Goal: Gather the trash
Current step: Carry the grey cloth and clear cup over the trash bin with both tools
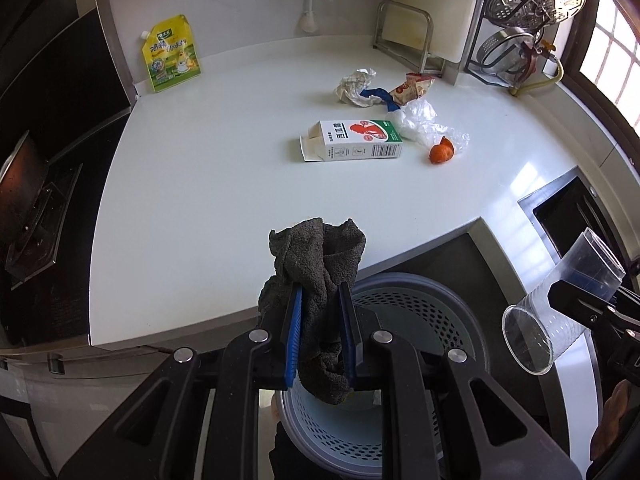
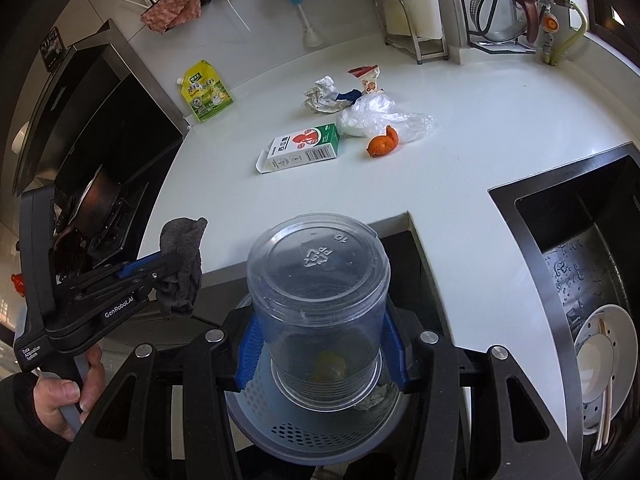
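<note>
My left gripper [image 1: 320,296] is shut on a dark grey rag [image 1: 320,264] that hangs through its blue pads, above a grey perforated trash bin [image 1: 420,320]. My right gripper [image 2: 320,320] is shut on a clear plastic cup [image 2: 320,292], held bottom towards the camera over the same bin [image 2: 320,440]. The cup [image 1: 556,312] also shows at the right of the left wrist view, the rag [image 2: 182,264] at the left of the right wrist view. On the white counter [image 1: 200,200] lie a white and green carton [image 1: 352,141], an orange peel [image 1: 442,150], a clear plastic bag [image 1: 424,122], crumpled paper [image 1: 354,86] and a snack wrapper [image 1: 412,87].
A yellow refill pouch [image 1: 170,54] leans against the back wall. A black hob with a pan [image 1: 28,200] fills the left. A dark sink [image 2: 580,280] holding a white plate is at the right. A dish rack [image 1: 520,20] stands at the back right. A hand [image 2: 60,396] grips the left tool's handle.
</note>
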{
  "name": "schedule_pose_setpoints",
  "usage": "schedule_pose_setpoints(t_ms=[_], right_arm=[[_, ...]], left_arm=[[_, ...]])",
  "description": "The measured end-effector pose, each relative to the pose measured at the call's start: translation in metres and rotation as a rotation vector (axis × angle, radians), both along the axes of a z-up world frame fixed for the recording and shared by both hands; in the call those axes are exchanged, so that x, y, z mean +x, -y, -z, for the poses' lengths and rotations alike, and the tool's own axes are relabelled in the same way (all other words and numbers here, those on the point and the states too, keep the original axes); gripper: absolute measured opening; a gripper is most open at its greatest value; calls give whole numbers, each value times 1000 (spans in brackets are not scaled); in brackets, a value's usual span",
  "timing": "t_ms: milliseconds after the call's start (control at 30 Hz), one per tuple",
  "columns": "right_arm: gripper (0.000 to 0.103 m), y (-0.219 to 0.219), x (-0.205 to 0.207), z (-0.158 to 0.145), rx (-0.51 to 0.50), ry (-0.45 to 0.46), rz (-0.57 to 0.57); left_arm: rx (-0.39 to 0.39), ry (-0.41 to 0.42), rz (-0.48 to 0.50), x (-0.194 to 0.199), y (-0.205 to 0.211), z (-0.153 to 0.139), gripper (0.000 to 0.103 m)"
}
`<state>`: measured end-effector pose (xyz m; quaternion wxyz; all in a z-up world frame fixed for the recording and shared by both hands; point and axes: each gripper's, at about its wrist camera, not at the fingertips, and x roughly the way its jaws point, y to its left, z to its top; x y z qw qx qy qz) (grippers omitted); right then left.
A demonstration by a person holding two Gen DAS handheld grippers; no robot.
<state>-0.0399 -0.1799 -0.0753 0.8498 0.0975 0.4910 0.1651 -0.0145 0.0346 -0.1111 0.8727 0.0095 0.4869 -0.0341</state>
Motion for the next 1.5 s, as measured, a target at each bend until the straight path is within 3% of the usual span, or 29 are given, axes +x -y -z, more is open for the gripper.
schedule_pose_setpoints(t_ms=[767,1500], right_arm=[[49,-33,-11,47,-35,-113,-51],[51,-33,-18,76,-41,-222,-30]], left_arm=[[10,-163,123,-11,19,58,17],[-5,-249,193,-14,32,82,18]])
